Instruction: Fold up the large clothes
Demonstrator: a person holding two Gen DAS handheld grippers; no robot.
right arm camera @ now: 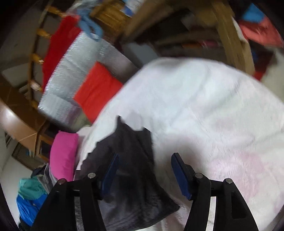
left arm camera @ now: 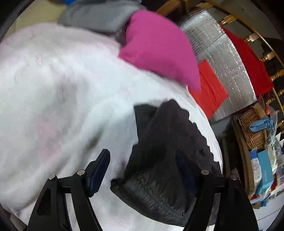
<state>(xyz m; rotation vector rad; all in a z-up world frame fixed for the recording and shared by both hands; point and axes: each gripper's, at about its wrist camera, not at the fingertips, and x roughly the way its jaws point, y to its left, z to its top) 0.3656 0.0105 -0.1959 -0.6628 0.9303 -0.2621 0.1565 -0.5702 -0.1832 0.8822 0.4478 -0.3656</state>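
Note:
A dark grey garment (left arm camera: 165, 156) lies bunched on a white fluffy blanket (left arm camera: 62, 97). In the left wrist view my left gripper (left arm camera: 142, 165) is open just above it, the right finger over the cloth, the left finger over the blanket. In the right wrist view the same dark garment (right arm camera: 131, 177) lies between and under the jaws of my right gripper (right arm camera: 144, 168), which is open, its left finger over the cloth. Neither gripper holds anything. Both views are motion-blurred.
A pink folded cloth (left arm camera: 159, 48) and a grey cloth (left arm camera: 99, 16) lie at the blanket's far edge. A red cloth (left arm camera: 209, 87) rests on a silver mat (left arm camera: 227, 58). A wicker basket (left arm camera: 252, 128) and boxes stand right. Wooden furniture (right arm camera: 229, 35) stands behind.

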